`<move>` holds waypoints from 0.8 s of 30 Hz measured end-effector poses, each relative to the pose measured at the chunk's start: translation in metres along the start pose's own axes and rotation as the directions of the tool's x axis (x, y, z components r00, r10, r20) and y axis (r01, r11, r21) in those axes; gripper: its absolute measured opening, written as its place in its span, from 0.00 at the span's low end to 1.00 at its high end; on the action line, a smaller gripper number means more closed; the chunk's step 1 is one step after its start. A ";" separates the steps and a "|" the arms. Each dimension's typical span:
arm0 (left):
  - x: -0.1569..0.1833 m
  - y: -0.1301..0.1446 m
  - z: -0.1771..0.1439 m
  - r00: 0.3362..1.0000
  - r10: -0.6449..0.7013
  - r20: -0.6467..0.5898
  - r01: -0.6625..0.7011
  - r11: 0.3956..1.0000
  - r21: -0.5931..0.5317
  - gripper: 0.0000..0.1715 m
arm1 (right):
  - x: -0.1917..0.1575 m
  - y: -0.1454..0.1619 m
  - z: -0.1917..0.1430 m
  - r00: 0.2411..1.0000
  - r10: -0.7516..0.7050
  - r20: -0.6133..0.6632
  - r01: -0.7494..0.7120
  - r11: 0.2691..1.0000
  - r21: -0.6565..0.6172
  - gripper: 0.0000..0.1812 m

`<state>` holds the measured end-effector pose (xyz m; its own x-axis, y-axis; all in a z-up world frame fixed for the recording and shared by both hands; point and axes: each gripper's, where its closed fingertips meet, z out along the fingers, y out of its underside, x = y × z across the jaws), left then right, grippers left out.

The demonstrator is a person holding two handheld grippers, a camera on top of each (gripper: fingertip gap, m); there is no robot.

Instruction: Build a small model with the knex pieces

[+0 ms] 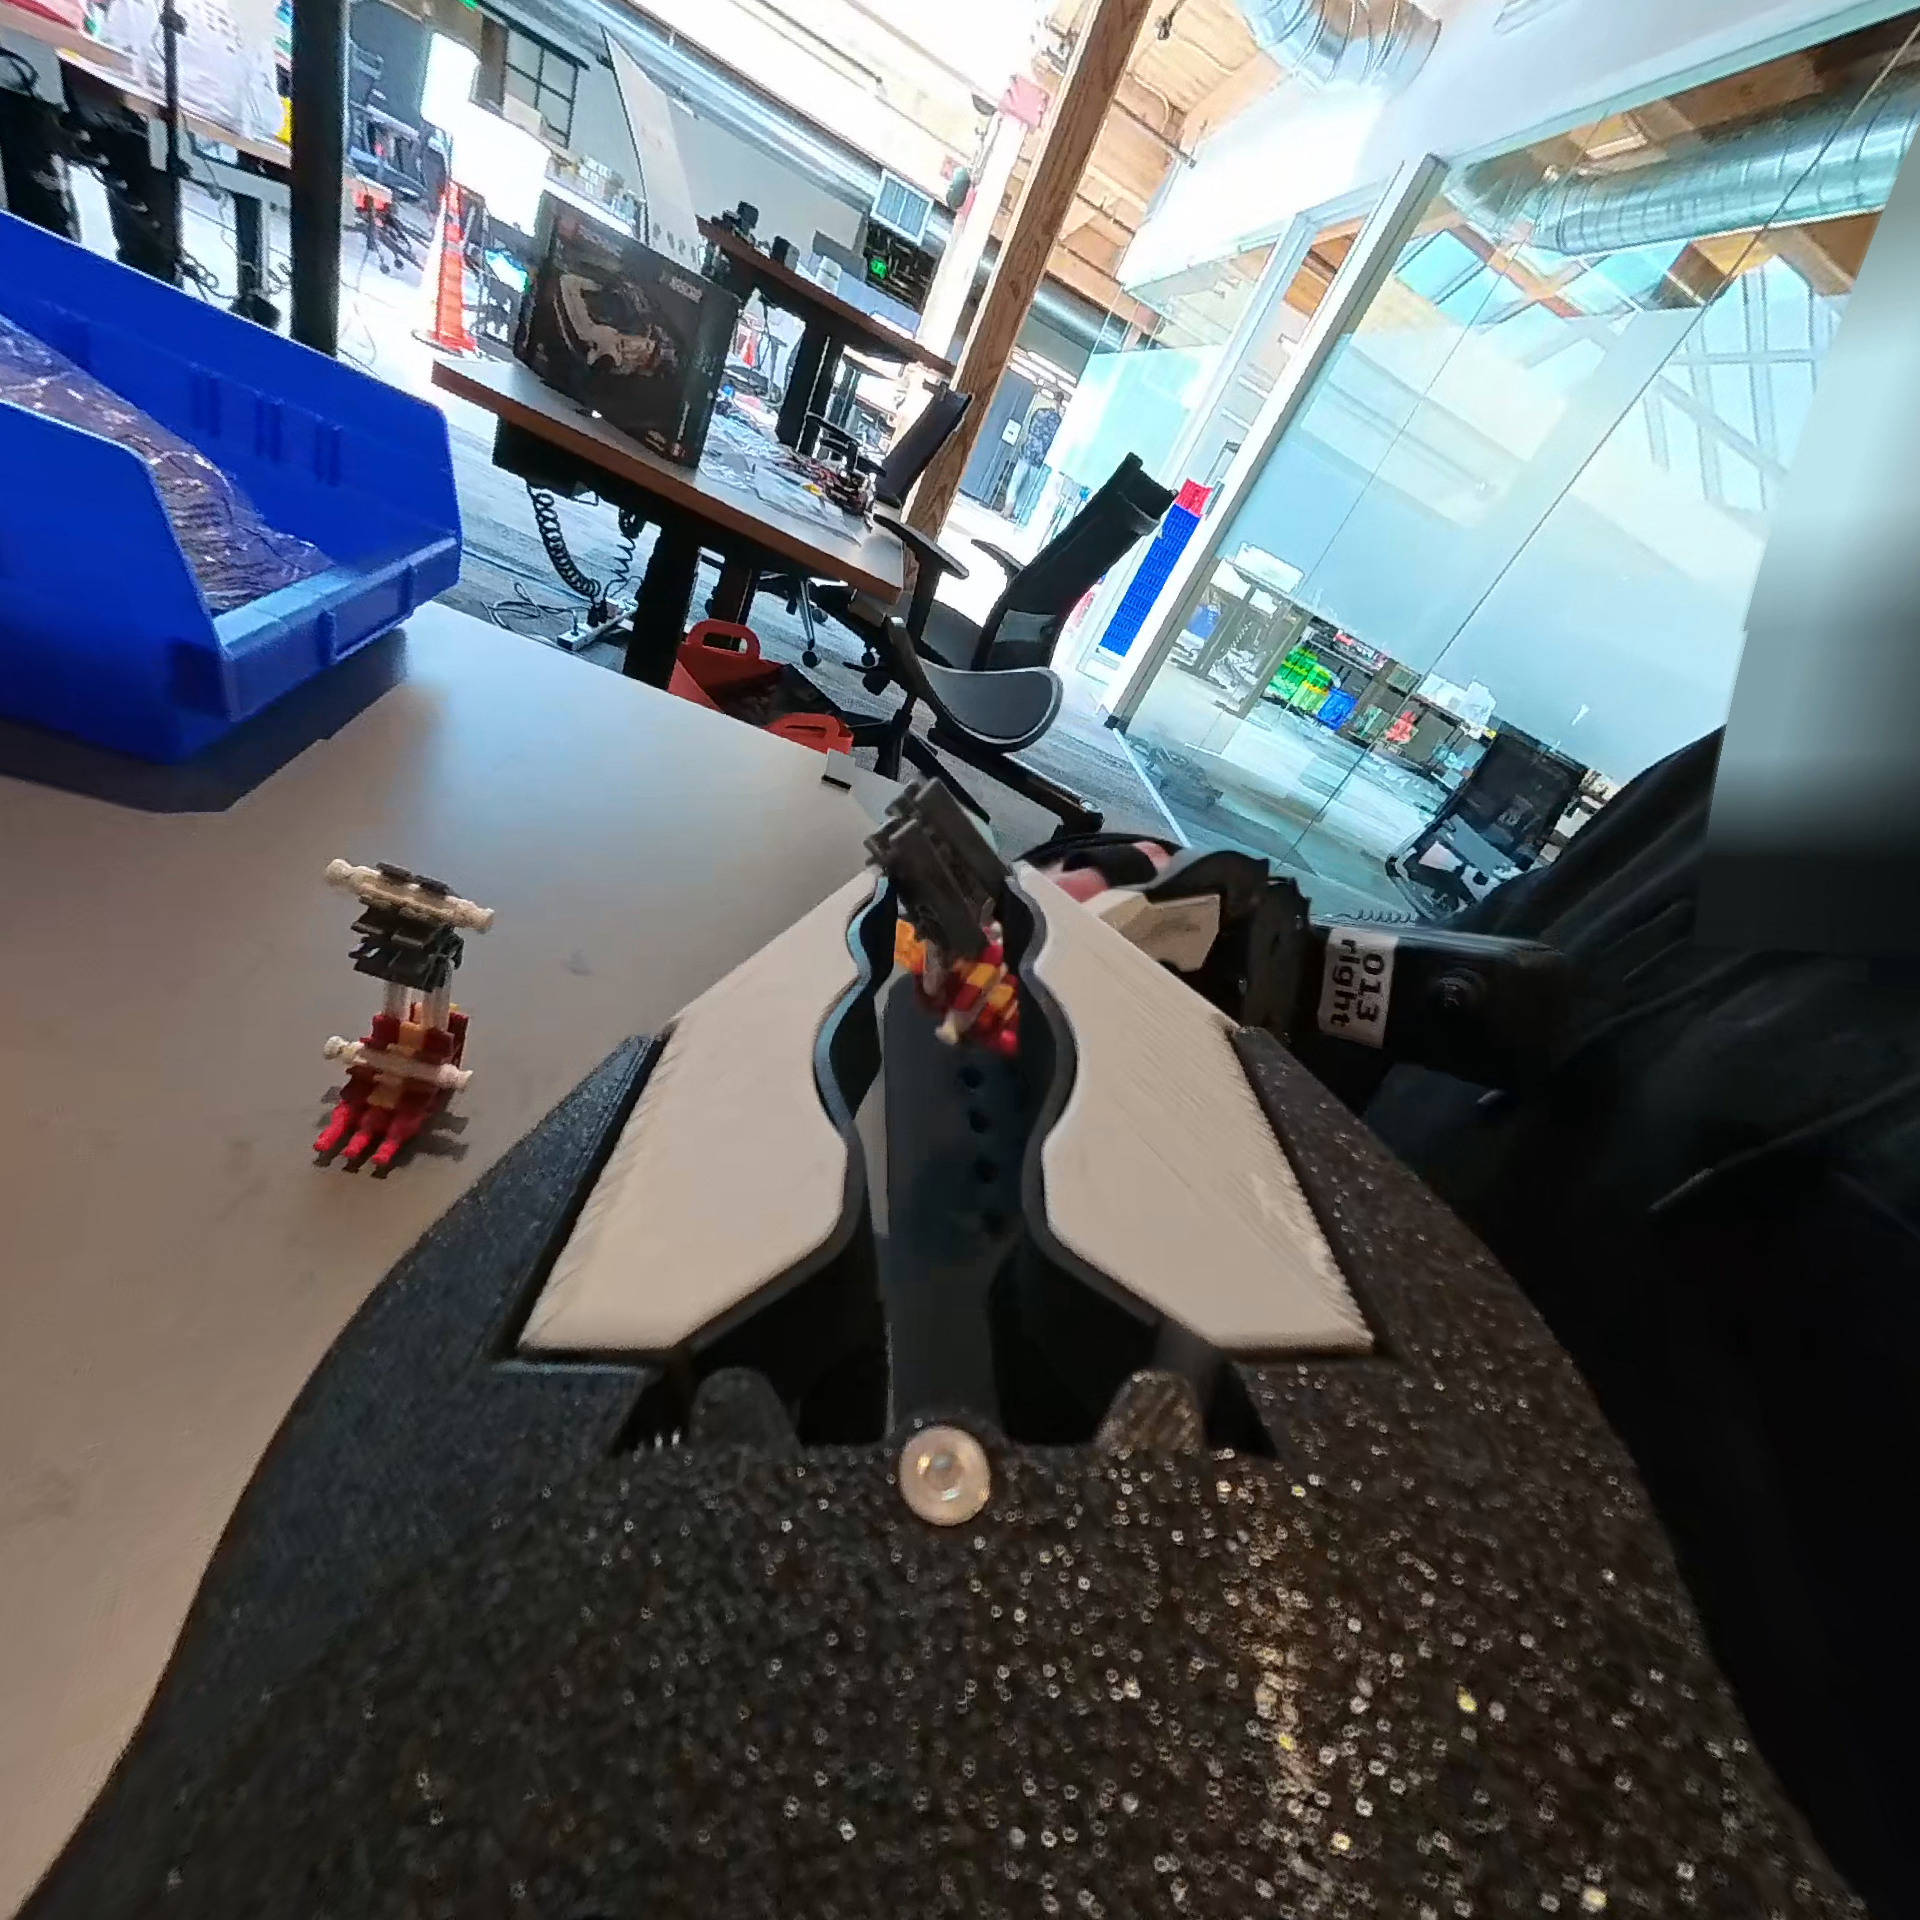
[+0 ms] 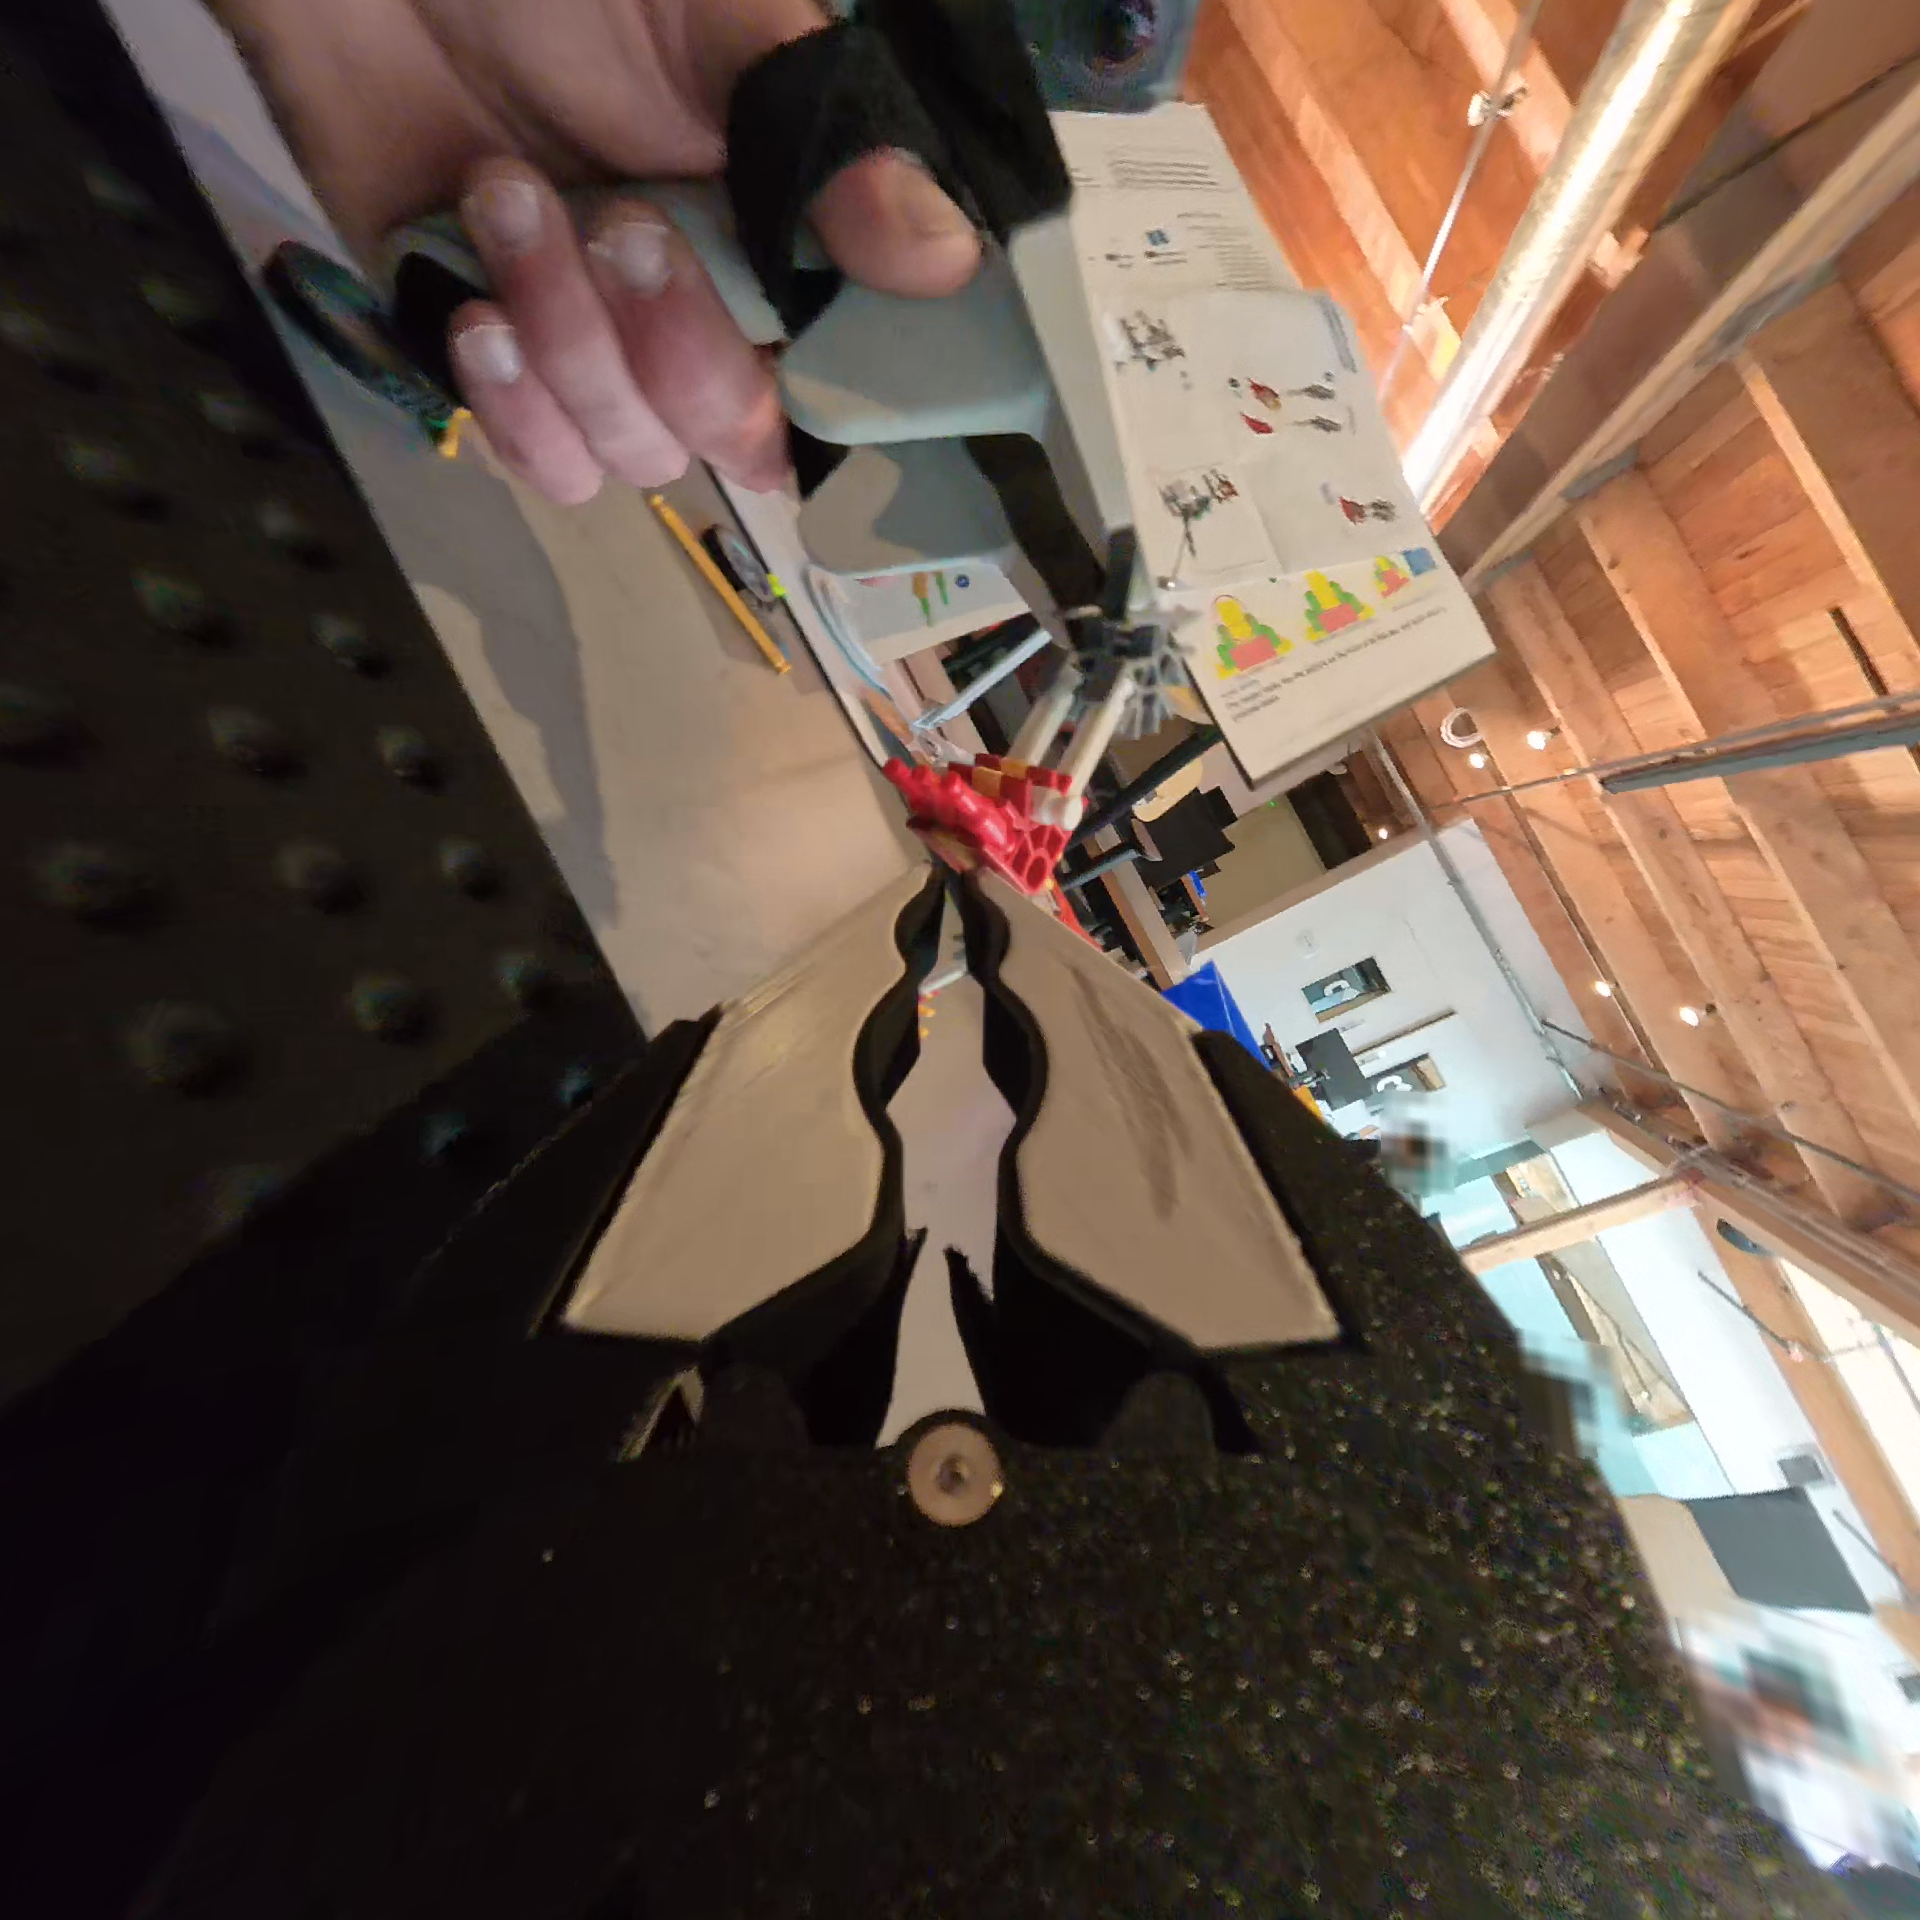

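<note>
Left wrist view, left to right: blue bin (image 1: 208, 540) sits at the far left on the pale bench (image 1: 582, 831), something crinkly and clear inside it. Near it, apart from everything else, a small brick model (image 1: 400, 1023) stands upright on the bench: red base, white rods, dark grey top. The left hand-held gripper (image 1: 940, 914) is closed narrow on a second brick assembly (image 1: 951, 925), lifted off the bench; dark grey part sticks up past the fingertips, red and yellow part sits between the fingers. To its right, the other gripper's black body with a white label is just beside it.

Right wrist view, tilted: a hand (image 2: 582, 270) at upper left grips a grey handle. The right hand-held gripper (image 2: 951, 883) is nearly closed, tips pinching the red end of the brick assembly (image 2: 997, 821), white rods and a grey hub reaching away. An instruction sheet (image 2: 1278, 416) is behind, right.
</note>
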<state>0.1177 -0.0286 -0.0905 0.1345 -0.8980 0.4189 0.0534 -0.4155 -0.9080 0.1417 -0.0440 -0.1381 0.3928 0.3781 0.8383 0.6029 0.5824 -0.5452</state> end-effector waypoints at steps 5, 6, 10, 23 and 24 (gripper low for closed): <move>-0.006 0.004 0.000 1.000 0.001 0.006 -0.001 1.000 -0.028 0.11 | -0.011 0.001 0.006 0.999 -0.025 0.047 0.026 0.999 -0.030 0.01; -0.007 0.004 0.000 1.000 0.000 0.006 0.000 1.000 -0.030 0.11 | -0.011 0.001 0.006 0.998 -0.022 0.051 0.024 0.999 -0.032 0.00; -0.008 0.007 0.000 1.000 0.008 0.004 -0.007 0.999 -0.046 0.11 | -0.017 0.003 0.008 0.996 -0.046 0.082 0.050 0.998 -0.042 0.00; -0.012 0.015 0.004 1.000 0.007 -0.008 -0.007 0.997 -0.083 0.10 | -0.032 0.009 0.013 0.982 -0.091 0.164 0.105 0.991 -0.080 0.00; -0.012 0.015 0.004 1.000 0.006 -0.007 -0.006 0.997 -0.083 0.09 | -0.032 0.009 0.013 0.982 -0.090 0.166 0.104 0.991 -0.080 0.00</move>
<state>0.1211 -0.0235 -0.1096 0.1277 -0.9014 0.4137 -0.0293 -0.4204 -0.9069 0.1253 -0.0422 -0.1699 0.2162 0.4383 0.8724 0.6942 0.5594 -0.4530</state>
